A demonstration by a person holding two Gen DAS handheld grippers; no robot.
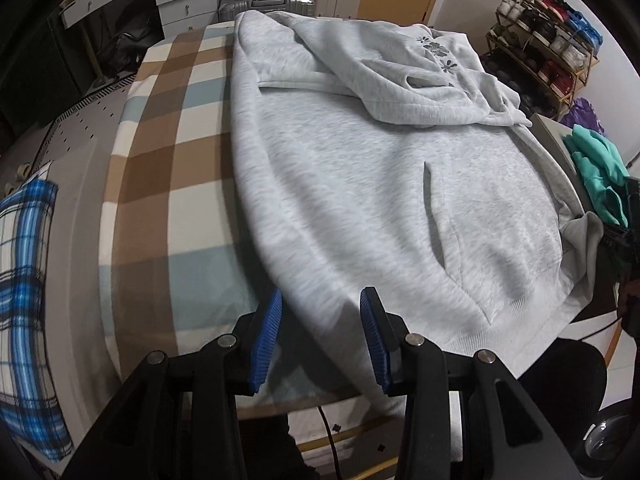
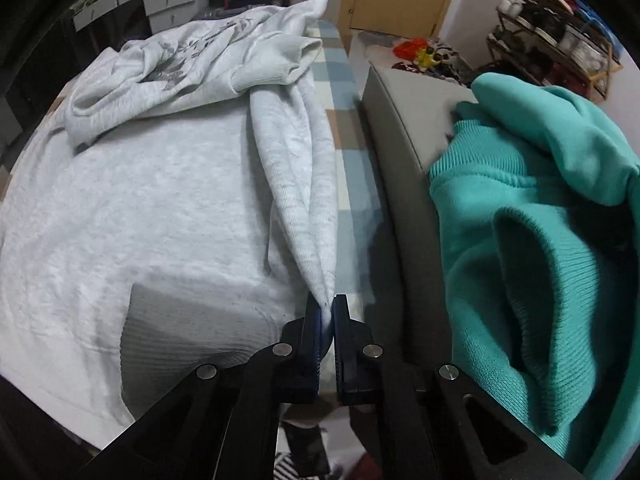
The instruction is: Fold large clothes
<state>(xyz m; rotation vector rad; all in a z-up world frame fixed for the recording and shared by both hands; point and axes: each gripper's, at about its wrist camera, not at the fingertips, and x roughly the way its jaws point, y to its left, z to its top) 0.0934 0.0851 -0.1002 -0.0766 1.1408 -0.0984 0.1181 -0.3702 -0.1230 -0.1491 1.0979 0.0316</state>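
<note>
Left wrist view: the grey hoodie (image 1: 360,184) lies spread on the checked blanket (image 1: 160,128); the left gripper (image 1: 320,300) hovers over its hem, jaws apart, holding nothing. Right wrist view: the right gripper (image 2: 327,312) pinches the hoodie's gathered edge beside the teal garment (image 2: 540,240)

The grey hoodie (image 1: 380,184) has its hood and a sleeve flopped over the chest, so whatever's under that fold is covered. The flower print (image 1: 438,50) is half tucked into a crease and too small to make out. In the right wrist view the teal sweatshirt (image 2: 560,216) runs off the right edge. The shoe rack (image 1: 548,44) is just a blurry jumble. The checked blanket (image 1: 168,152) mostly disappears under the hoodie. The bit of fabric in the right tongs (image 2: 327,312) is hidden between the pads.
</note>
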